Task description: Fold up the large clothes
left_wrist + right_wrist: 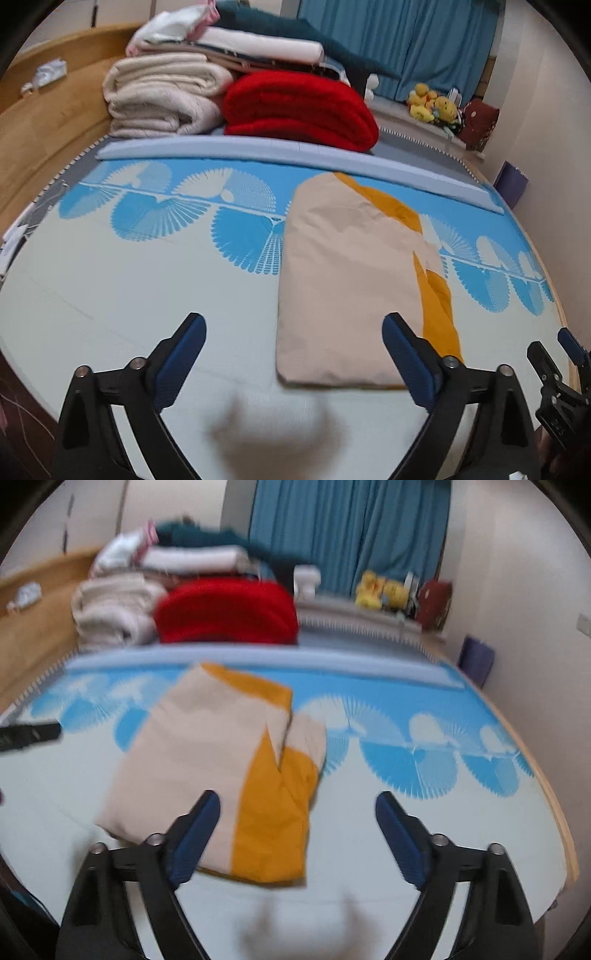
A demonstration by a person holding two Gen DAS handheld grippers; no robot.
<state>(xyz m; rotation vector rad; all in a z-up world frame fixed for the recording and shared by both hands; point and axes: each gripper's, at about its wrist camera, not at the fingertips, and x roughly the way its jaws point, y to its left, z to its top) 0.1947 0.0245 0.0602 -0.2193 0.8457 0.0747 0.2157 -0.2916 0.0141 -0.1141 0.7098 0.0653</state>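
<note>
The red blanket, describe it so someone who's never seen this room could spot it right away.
Start at the bed with the blue fan-print sheet and look to its far end, before the blue curtains. The red blanket lies folded there, right of the cream blankets; it is the only red bundle.

Home bedroom, bed (110, 314) with wooden headboard (44, 140), stacked blankets (162, 96), curtains (406, 40), plush toys (432, 103)

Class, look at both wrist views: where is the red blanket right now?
The red blanket lies folded at the far end of the bed, right of the cream bedding stack, behind the beige and orange folded garment, in front of the blue curtain.
</note>
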